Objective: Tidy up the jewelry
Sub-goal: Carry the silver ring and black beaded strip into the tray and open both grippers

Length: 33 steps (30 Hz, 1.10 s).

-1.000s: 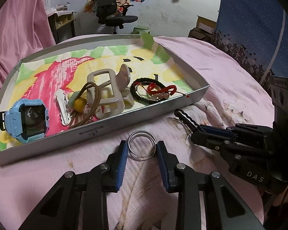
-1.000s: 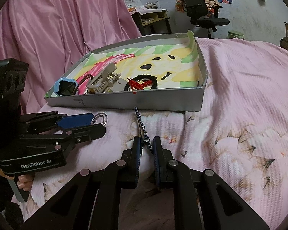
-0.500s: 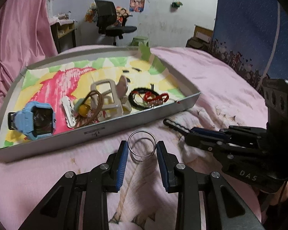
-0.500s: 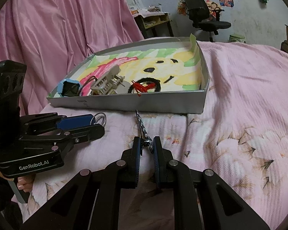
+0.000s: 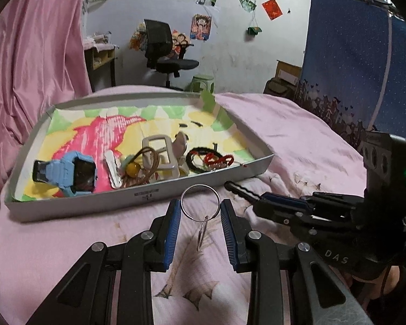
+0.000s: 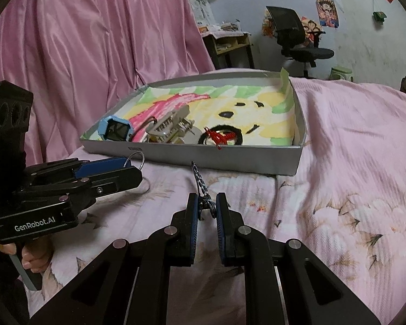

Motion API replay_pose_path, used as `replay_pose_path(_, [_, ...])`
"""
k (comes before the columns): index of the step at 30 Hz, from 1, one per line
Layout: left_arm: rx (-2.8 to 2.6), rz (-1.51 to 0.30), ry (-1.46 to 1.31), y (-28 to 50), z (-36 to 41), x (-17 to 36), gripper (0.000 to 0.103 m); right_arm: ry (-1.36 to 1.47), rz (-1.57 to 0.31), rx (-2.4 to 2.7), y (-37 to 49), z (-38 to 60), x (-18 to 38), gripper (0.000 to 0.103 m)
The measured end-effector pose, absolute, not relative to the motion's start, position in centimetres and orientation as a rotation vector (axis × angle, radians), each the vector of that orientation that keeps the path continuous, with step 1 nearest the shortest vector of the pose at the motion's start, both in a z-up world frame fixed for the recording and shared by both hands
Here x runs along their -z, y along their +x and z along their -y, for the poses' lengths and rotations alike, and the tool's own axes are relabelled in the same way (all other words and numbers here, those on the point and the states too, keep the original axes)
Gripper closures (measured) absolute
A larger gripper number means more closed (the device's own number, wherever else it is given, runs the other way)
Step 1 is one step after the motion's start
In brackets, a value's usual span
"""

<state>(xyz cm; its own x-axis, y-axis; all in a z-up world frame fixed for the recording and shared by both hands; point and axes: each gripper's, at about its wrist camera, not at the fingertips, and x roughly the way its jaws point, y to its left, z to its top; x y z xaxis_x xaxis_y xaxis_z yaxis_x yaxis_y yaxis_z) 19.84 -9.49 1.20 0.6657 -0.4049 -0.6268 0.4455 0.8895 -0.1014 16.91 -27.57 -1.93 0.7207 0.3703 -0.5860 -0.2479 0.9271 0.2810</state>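
Pink bedding with a faded flower print covers the bed, with a pink curtain hanging behind it and an office chair against the far wall. A shallow grey tray lined with a bright cartoon picture sits on the bed. Along its near edge lie a blue watch, a white hair clip, a brown hair tie with a yellow bead, a beige claw clip and a black cord bracelet with red knots.

The left gripper is just short of the tray's near wall, its jaws clamped on the sides of a metal ring that stands upright between them, lifted off the bedding, with a small metal piece dangling below it. The right gripper is beside it, near the middle of the tray's near wall, its jaws closed on one end of a dark chain whose free end sticks out toward the tray. A person's fingers wrap the left gripper's handle.
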Motion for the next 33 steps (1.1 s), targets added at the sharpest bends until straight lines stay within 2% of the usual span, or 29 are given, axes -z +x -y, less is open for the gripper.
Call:
replay_pose_path(12, [0.410, -0.626, 0.015, 20.4, 8.7, -3.8, 0.074, 0.220, -0.576, -0.369, 16.2, 28.4, 0.1, 0.091])
replay_pose_path(24, [0.288, -0.647, -0.063, 26.0, 8.1, -4.6, 0.074, 0.236, -0.475, -0.345, 20.8, 28.6, -2.6, 0.091])
replay_pose_path(33, [0.163, -0.777, -0.064, 29.7, 7.8, -2.5, 0.074, 0.263, -0.589, -0.303, 24.9, 28.4, -0.5, 0.091])
